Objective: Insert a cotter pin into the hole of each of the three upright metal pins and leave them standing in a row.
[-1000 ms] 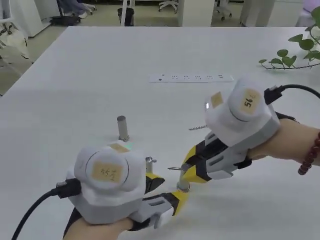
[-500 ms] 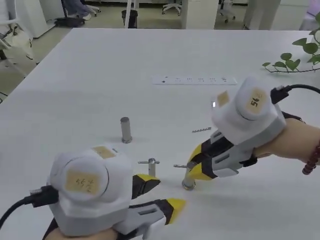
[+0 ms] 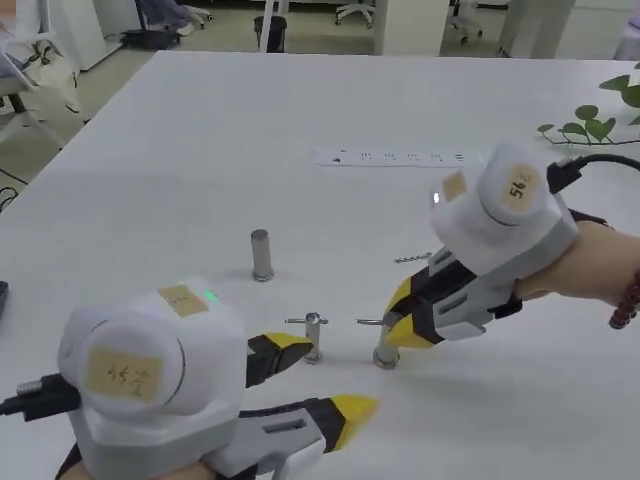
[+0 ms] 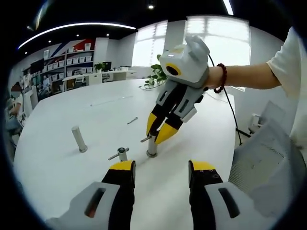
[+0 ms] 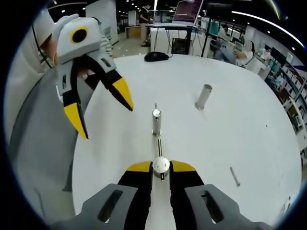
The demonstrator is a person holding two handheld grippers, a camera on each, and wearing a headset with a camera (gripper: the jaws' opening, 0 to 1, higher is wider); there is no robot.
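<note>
Where the desk [image 3: 560, 400] meets its near edge, the left gripper [image 3: 335, 375] hangs low over the white top. Its jaws are spread with nothing between them, and bare desk lies open to its right along that edge. Just past its tips stands the middle pin [image 3: 313, 340], upright, with a cotter pin [image 3: 296, 321] through its head and jutting left.

Just beside it, toward the right edge, stands the right pin [image 3: 385, 352], also upright. The right gripper [image 3: 393, 325] reaches in from the desk's right side, its jaws pressed together on either side of that pin's top. A second cotter pin [image 3: 368, 321] sticks out of that head toward the middle pin without touching it.

Farther back and toward the left edge, the far pin [image 3: 262, 255] stands alone, upright, with nothing through it and clear desk all round. A loose cotter pin [image 3: 412, 259] lies flat behind the right gripper.

Well beyond, a power strip [image 3: 395, 157] lies parallel to the far edge. A plant [image 3: 598, 120] trails over the far right corner. Past the far edge are the floor [image 3: 215, 38] and chairs [image 3: 355, 10].
</note>
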